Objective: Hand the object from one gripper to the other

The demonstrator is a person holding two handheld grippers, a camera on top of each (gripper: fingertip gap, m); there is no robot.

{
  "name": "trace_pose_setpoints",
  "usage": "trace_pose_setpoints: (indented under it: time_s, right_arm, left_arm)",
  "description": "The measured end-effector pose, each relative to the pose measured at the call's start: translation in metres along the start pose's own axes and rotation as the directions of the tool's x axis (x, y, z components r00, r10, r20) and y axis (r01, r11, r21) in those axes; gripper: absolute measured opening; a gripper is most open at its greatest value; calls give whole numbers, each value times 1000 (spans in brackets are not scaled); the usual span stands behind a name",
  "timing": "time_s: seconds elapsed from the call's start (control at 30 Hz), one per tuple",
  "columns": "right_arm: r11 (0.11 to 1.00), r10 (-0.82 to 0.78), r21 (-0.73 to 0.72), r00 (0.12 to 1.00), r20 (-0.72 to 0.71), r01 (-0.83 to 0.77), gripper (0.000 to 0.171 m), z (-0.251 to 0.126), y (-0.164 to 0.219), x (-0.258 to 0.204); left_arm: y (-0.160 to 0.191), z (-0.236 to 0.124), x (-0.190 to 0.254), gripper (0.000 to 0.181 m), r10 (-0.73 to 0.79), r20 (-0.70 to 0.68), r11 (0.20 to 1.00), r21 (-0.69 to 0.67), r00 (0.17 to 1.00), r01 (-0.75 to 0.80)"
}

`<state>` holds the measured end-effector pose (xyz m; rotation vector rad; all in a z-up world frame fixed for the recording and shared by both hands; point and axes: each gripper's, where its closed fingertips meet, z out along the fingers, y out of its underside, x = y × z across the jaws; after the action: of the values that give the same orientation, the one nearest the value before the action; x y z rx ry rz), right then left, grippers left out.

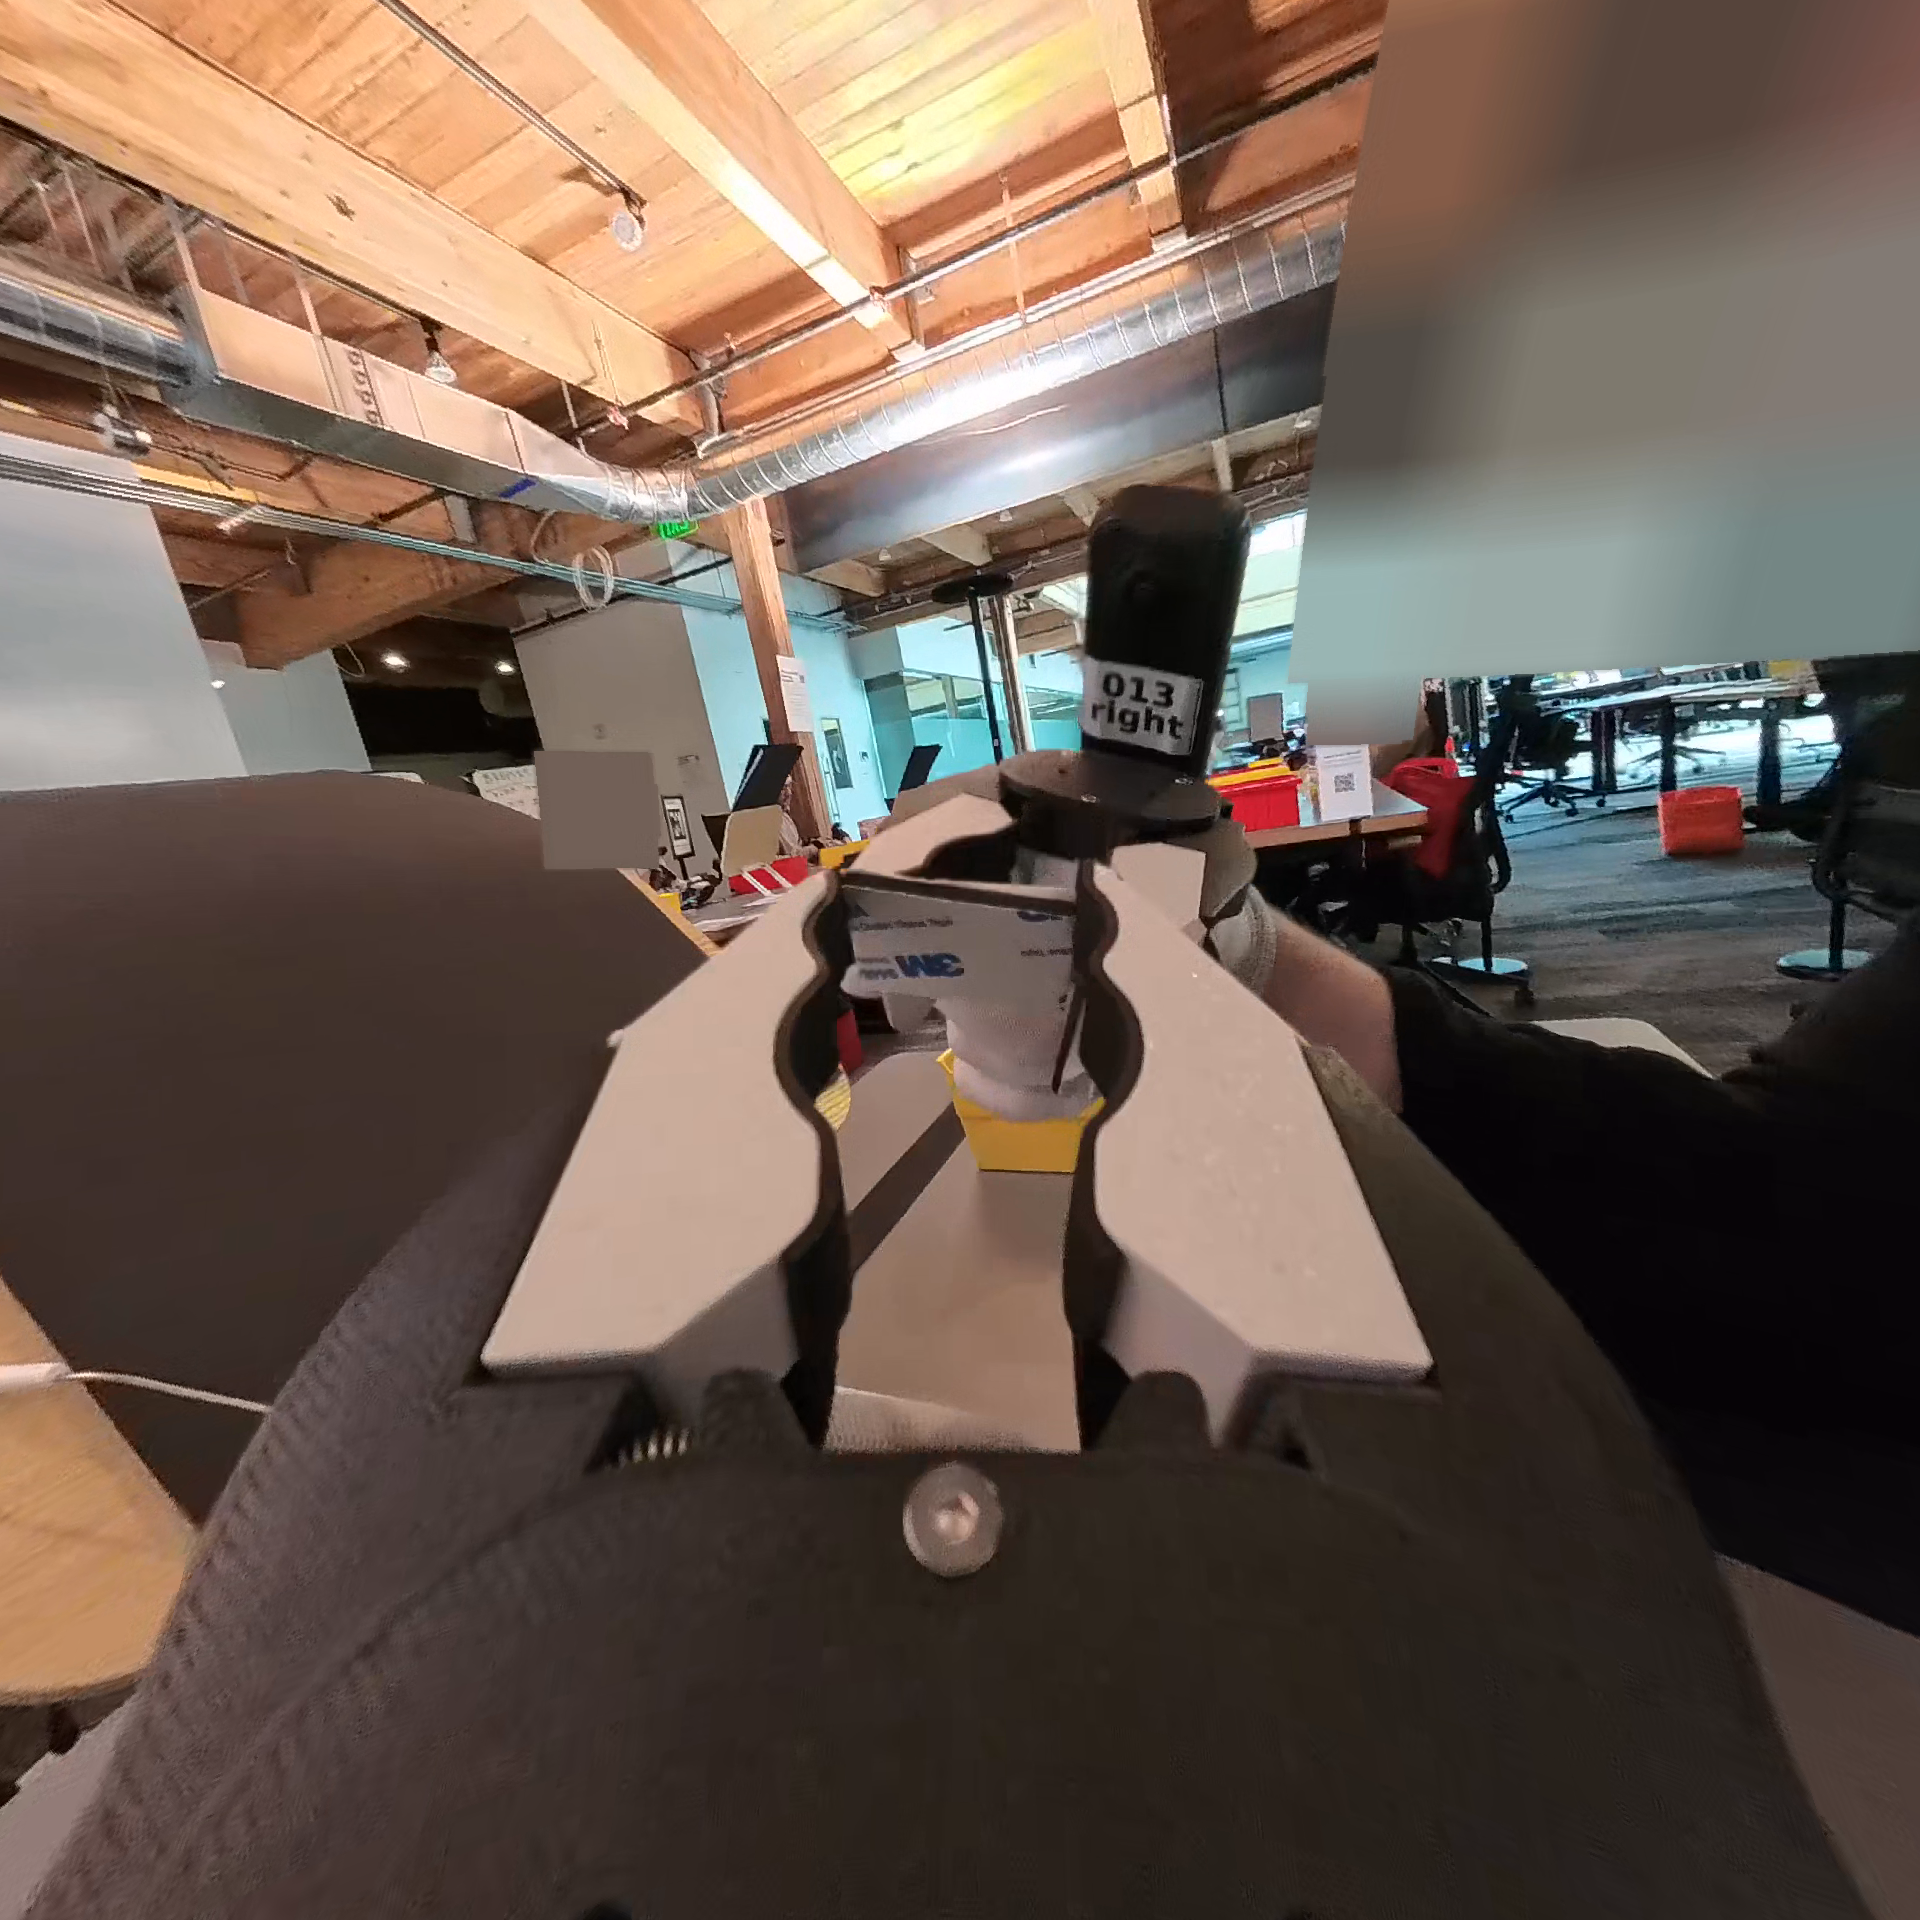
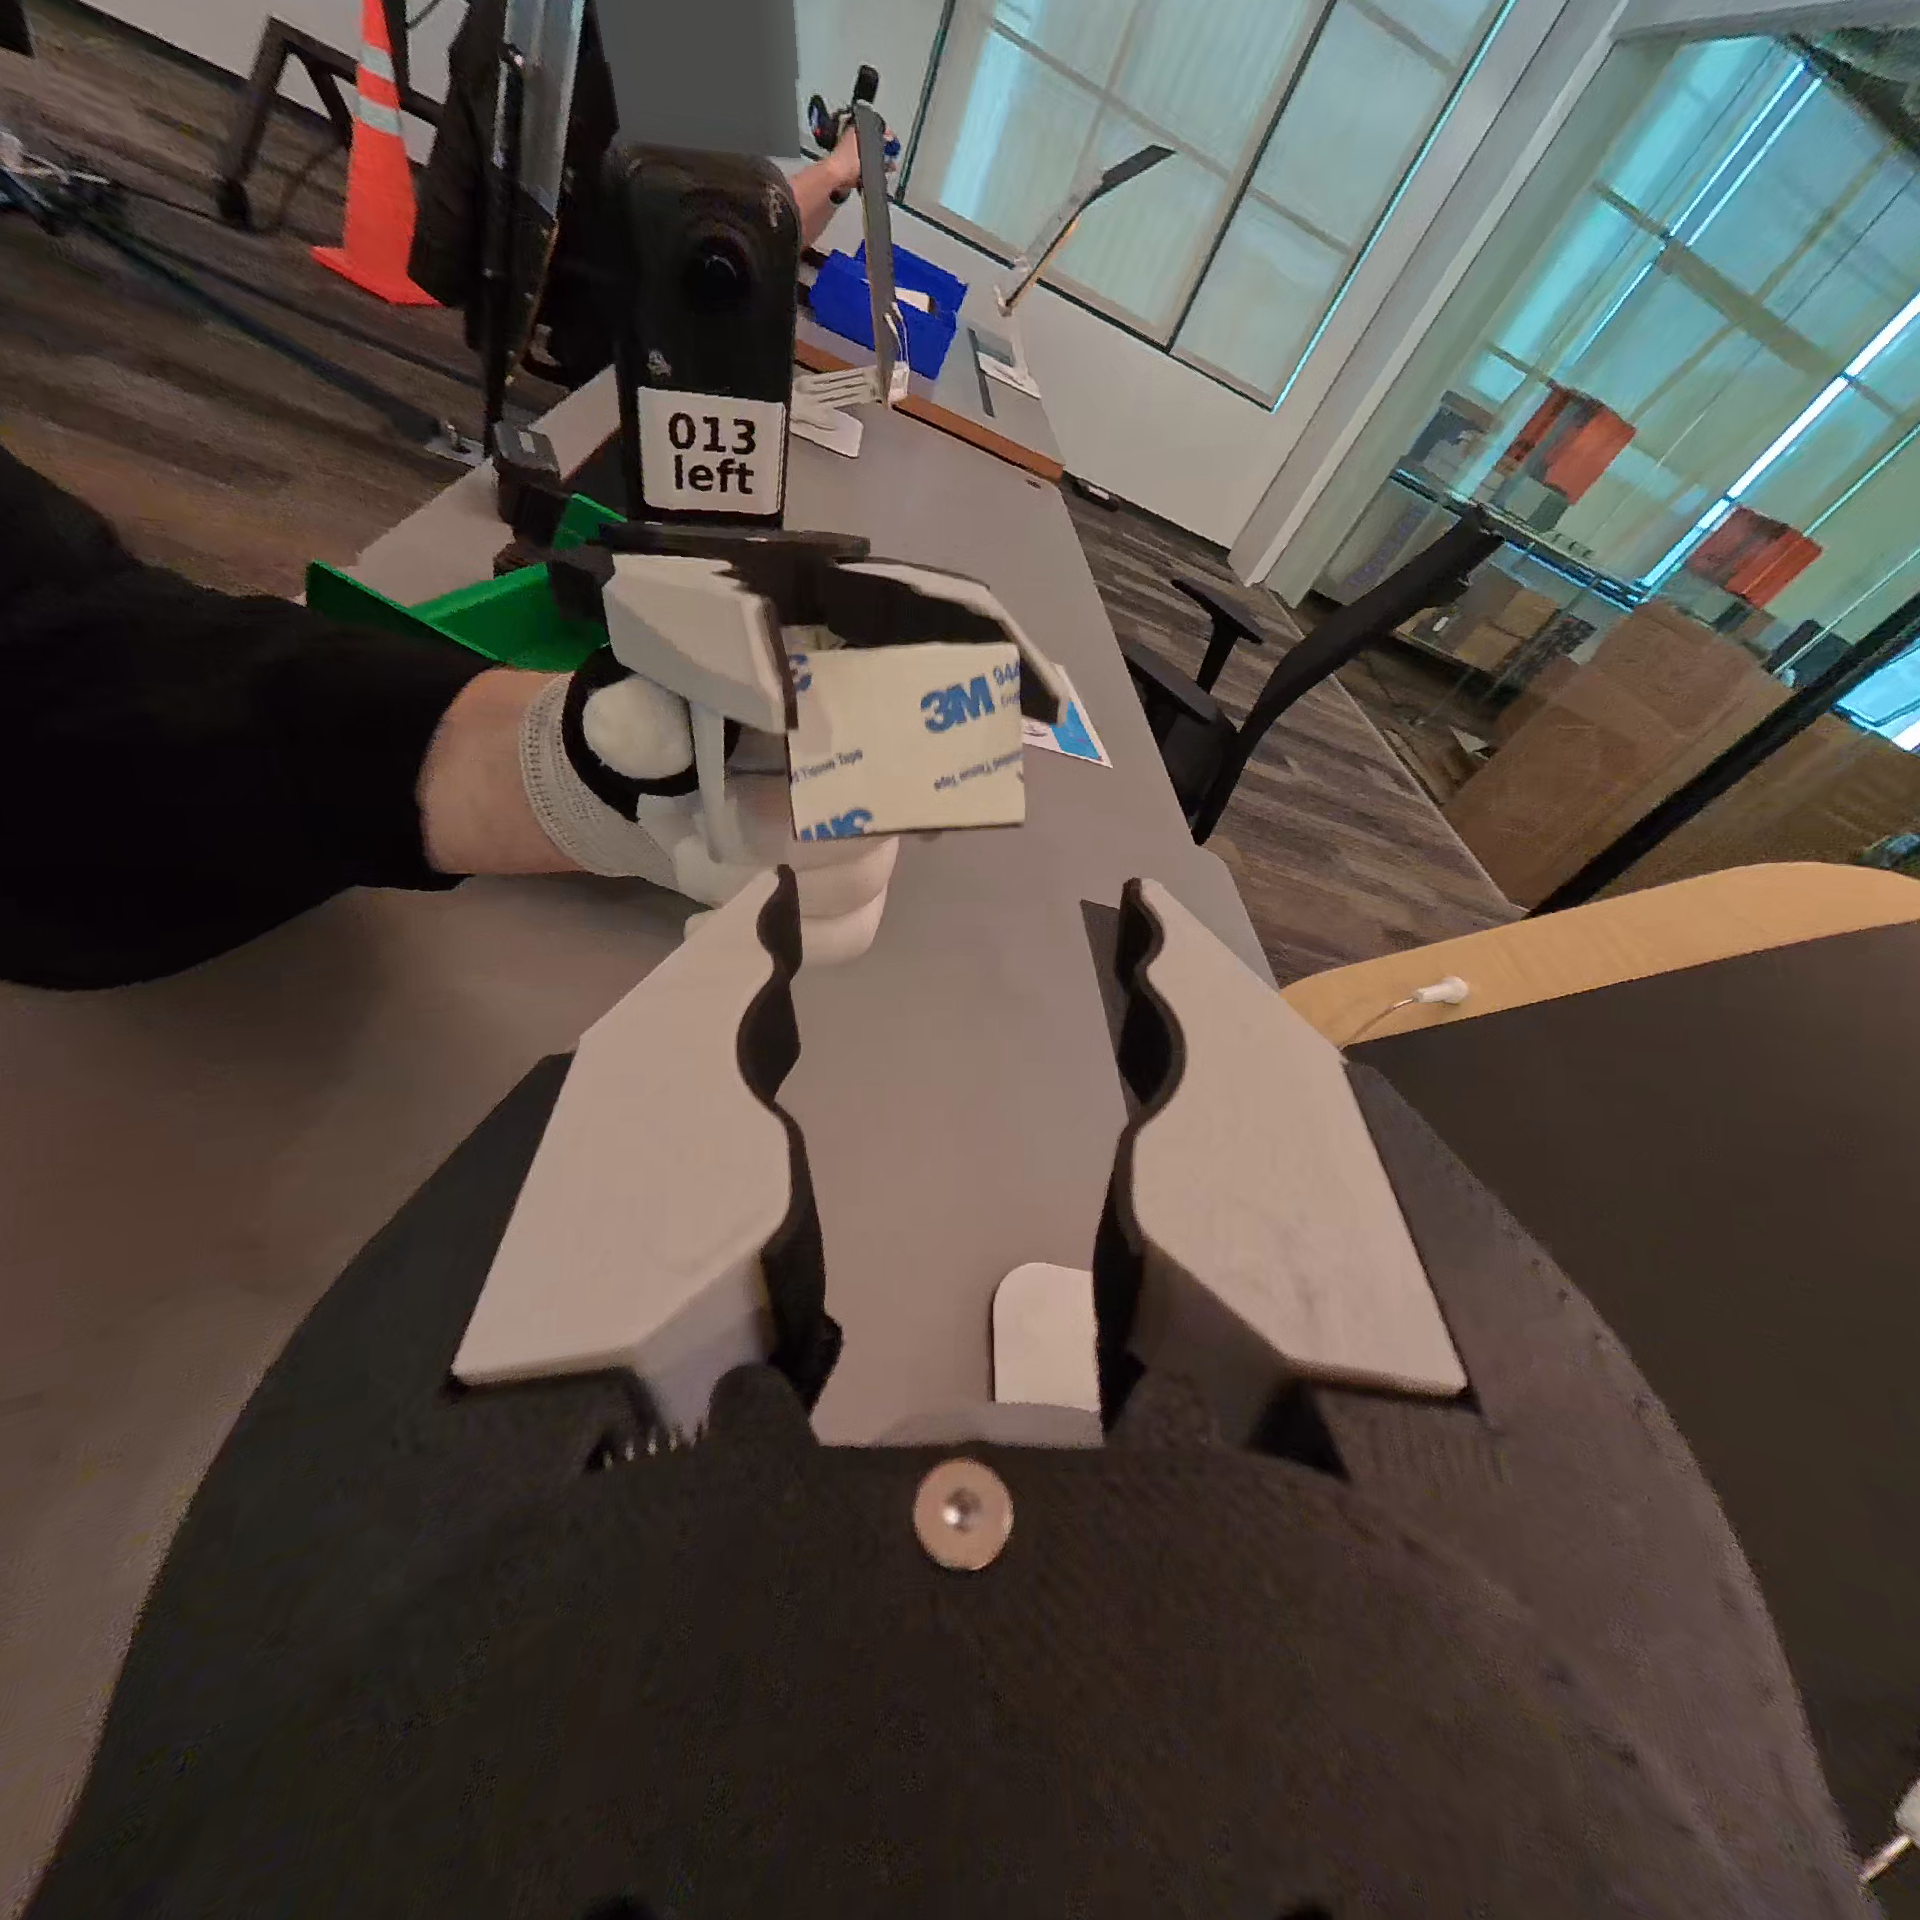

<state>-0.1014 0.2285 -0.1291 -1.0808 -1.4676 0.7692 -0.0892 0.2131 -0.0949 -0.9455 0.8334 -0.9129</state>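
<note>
Two grippers face each other above a long grey table (image 2: 956, 540) that runs from the centre of the right wrist view toward its upper middle. Largest in that view is the right gripper (image 2: 961, 925), lower centre, its jaws spread wide with nothing between them. Above it, centre frame, the left gripper (image 2: 894, 665) is clamped on a piece of white-backed adhesive tape sheet (image 2: 914, 748), held by its upper edge so that most of the sheet hangs free below the jaws. The left wrist view shows the same sheet (image 1: 956, 935) pinched between that gripper's fingertips (image 1: 821, 914). The sheet looks thin, light and bendy, probably slick on its liner, so I judge a grip on the free lower edge, well clear of the other jaws, is safest. A gloved hand (image 2: 623, 769) at centre left holds the left gripper roughly level, sleeve reaching in from the left edge.
</note>
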Motion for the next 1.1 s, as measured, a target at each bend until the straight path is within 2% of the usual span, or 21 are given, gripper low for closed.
trace_pose_setpoints:
  time_s: [0.33,0.5,0.8,0.97,1.1]
  right_arm:
    - [996,-56,-66,998,28,57,54,7,2,-13]
    - [994,-66,-80,996,53,71,44,8,4,-18]
    - [995,-67,-71,996,52,71,44,8,4,-18]
    - [999,-16,-38,998,55,18,43,5,4,-12]
    - [994,100,47,993,62,-103,43,-3,-1,1]
  left_arm:
    - [17,6,11,42,44,-41,995,-83,998,-48]
    - [19,6,11,41,50,-41,994,-91,998,-54]
    - [18,6,10,42,53,-36,994,-90,998,-56]
    - [15,6,5,47,114,9,988,-102,993,-112]
    - [4,3,0,50,240,72,966,-116,968,-231]
